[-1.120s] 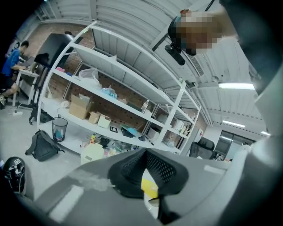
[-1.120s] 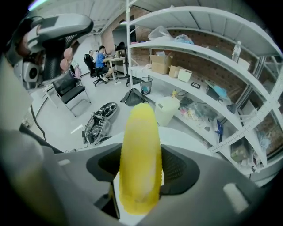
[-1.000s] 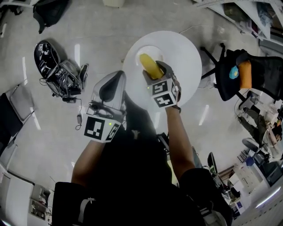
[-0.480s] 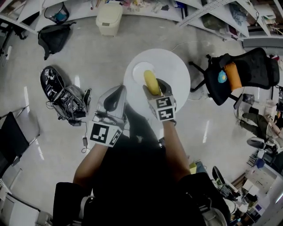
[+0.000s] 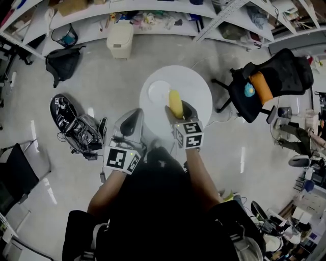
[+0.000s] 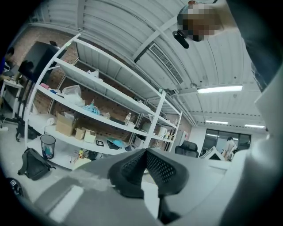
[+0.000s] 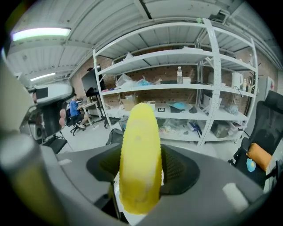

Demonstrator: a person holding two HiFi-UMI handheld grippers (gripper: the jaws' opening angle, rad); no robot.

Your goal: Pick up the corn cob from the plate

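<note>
The yellow corn cob point(image 5: 175, 103) stands up between the pads of my right gripper point(image 5: 177, 110), which is shut on it and holds it in the air over the round white table point(image 5: 198, 86). The white plate point(image 5: 154, 90) lies below it on the table, bare, just left of the cob. In the right gripper view the corn cob point(image 7: 139, 154) rises upright out of the right gripper point(image 7: 140, 176). My left gripper point(image 5: 132, 120) hovers off the table's near left edge. In the left gripper view the left gripper point(image 6: 145, 155) has its pads together with nothing between them.
A black office chair point(image 5: 265, 81) with an orange cushion stands right of the table. White shelving point(image 5: 153, 15) runs along the far wall, with a white bin point(image 5: 119, 38) and a black bag point(image 5: 61, 63) before it. Tangled gear point(image 5: 76, 125) lies on the floor to the left.
Both grippers have risen. The right one has carried the corn cob up off the plate, so the plate now shows bare and the table looks smaller below.
</note>
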